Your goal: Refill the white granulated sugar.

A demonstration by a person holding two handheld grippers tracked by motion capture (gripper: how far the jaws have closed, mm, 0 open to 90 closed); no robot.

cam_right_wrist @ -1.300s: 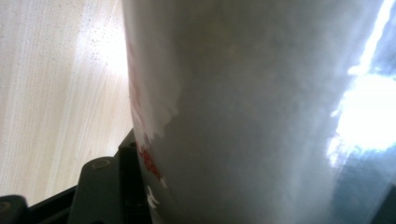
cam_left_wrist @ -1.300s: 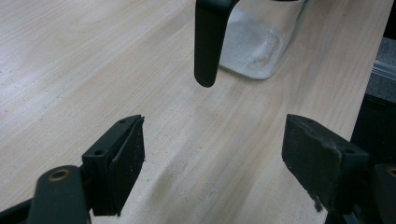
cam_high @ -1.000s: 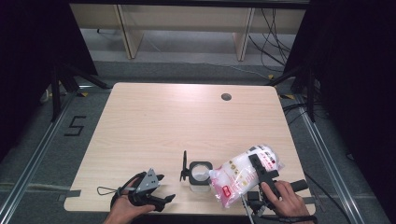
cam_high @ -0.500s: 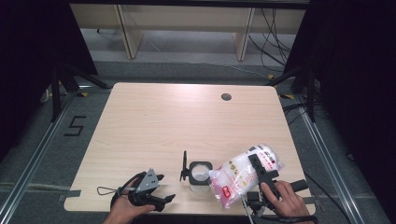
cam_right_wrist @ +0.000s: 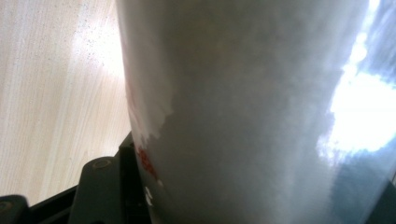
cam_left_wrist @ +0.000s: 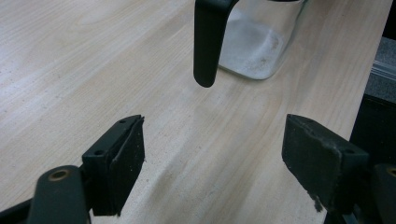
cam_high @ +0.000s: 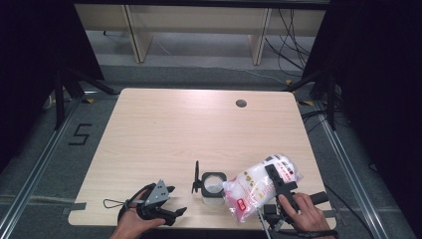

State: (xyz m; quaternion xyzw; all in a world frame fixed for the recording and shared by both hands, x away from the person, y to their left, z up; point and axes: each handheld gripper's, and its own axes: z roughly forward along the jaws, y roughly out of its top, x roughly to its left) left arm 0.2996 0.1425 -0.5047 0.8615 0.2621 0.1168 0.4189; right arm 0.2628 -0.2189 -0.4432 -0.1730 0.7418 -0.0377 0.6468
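Right tool (cam_high: 279,185) pinches the bag (cam_high: 259,186), tilted, mouth down-left over the jar (cam_high: 213,187).

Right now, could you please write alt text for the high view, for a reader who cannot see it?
At the near edge of a light wooden table, the right gripper holds a white plastic bag tilted over a square clear jar with a black handle. The left gripper rests open beside the jar.
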